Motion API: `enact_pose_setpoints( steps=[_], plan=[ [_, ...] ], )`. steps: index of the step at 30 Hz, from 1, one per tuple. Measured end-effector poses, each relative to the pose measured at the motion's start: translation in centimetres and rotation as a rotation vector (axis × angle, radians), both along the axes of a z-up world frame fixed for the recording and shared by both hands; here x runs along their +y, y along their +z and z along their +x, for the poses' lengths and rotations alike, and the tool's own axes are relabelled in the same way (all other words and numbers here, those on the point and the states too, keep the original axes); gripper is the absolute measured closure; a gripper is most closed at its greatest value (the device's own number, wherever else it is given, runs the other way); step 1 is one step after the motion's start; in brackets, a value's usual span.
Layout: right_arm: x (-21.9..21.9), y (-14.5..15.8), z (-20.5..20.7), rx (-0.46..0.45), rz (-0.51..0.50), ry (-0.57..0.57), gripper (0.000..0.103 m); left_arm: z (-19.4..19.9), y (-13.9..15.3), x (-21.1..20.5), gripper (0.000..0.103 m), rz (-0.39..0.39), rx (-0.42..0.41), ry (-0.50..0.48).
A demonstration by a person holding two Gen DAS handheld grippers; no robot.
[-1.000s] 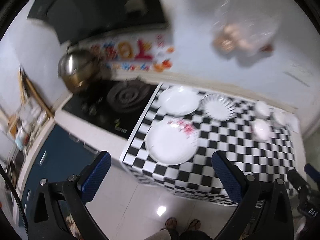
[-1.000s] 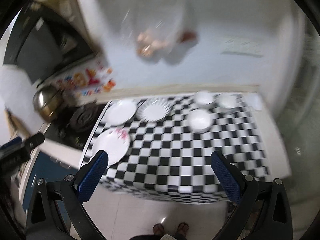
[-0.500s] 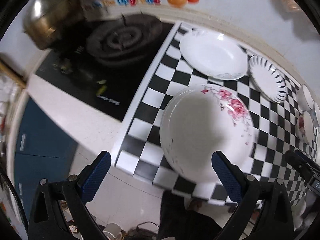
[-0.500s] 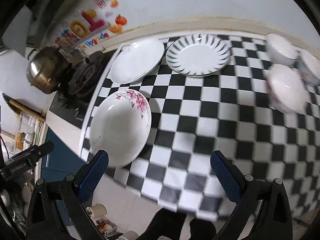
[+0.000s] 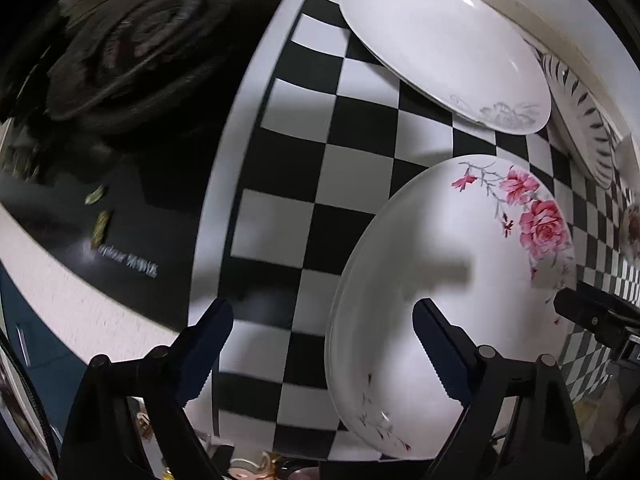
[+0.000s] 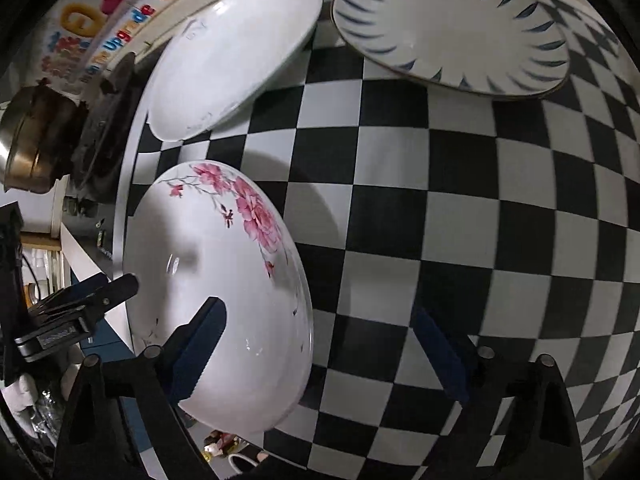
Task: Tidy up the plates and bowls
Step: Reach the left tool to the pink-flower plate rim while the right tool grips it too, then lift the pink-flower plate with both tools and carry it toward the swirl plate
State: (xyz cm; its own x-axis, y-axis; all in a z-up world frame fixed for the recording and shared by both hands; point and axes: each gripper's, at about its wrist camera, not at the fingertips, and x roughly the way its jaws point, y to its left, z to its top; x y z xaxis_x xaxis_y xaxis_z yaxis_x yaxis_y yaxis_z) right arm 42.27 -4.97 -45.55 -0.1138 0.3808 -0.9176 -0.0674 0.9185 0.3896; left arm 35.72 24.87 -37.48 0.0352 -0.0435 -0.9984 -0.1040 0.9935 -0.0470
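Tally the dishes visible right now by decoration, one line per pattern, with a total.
Pink rose plate: 1
White plate with a faint grey flower: 1
Blue-streaked plate: 1
Small floral dish at the left wrist view's right edge, partly cut off: 1
Total: 4

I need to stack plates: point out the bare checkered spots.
Widest bare cloth lies right of the rose plate, below the blue-striped plate. A narrower strip runs between the stove and the plates. Crowded along the wall, where the plain white plate sits.
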Motion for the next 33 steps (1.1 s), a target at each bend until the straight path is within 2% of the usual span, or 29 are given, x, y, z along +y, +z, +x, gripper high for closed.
enact_pose_setpoints(
  steps=[4, 6, 7, 9, 10, 11, 12, 13, 14, 15, 20, 25, 33],
  plan=[
    [1.0, -0.9, 0.5, 0.055, 0.004, 0.011, 0.023, 0.0, -0.3, -0.2, 0.011, -0.02, 0.009, -0.022],
    [1.8, -1.1, 1.0, 0.06, 0.007, 0.032, 0.03, -0.3, -0.6, -0.3, 0.018, -0.021, 0.016, -0.032],
    [2.3, -1.0, 1.0, 0.068, 0.016, 0.042, 0.03, -0.5, -0.8, -0.4, 0.024, -0.026, 0.026, -0.036],
    [2.7, -1.0, 1.1, 0.071, 0.021, 0.056, 0.034, -0.9, -0.5, -0.2, 0.03, -0.052, 0.025, -0.016],
    [2.9, -1.0, 1.1, 0.075, 0.032, 0.059, 0.036, -1.1, -0.2, -0.2, 0.036, -0.061, 0.022, -0.012],
    [3.0, -1.0, 1.0, 0.083, 0.044, 0.06, 0.044, -1.4, 0.1, -0.2, 0.046, -0.067, 0.019, -0.01],
    [3.2, -1.2, 1.0, 0.097, 0.065, 0.063, 0.055, -1.6, 0.5, -0.2, 0.051, -0.074, 0.022, -0.005],
    [3.4, -1.4, 0.9, 0.113, 0.075, 0.071, 0.058, -1.7, 0.7, -0.3, 0.061, -0.083, 0.026, 0.001],
    [3.6, -1.3, 0.9, 0.1, 0.065, 0.078, 0.061, -1.7, 0.8, -0.7, 0.065, -0.084, 0.031, 0.006],
    [3.8, -1.2, 1.0, 0.094, 0.051, 0.094, 0.065, -1.8, 1.1, -0.8, 0.065, -0.001, 0.088, 0.046],
    [3.5, -1.3, 0.8, 0.086, 0.027, 0.121, 0.083, -2.3, 2.4, -1.1, 0.067, 0.026, 0.091, 0.062],
    [2.1, -1.3, 0.3, 0.095, 0.035, 0.118, 0.083, -2.5, 2.9, -1.3, 0.067, 0.038, 0.1, 0.061],
    [-1.3, 0.7, 0.3, 0.069, 0.051, 0.086, 0.084, -3.6, 6.3, -4.0, 0.067, 0.017, 0.06, 0.034]
  ],
)
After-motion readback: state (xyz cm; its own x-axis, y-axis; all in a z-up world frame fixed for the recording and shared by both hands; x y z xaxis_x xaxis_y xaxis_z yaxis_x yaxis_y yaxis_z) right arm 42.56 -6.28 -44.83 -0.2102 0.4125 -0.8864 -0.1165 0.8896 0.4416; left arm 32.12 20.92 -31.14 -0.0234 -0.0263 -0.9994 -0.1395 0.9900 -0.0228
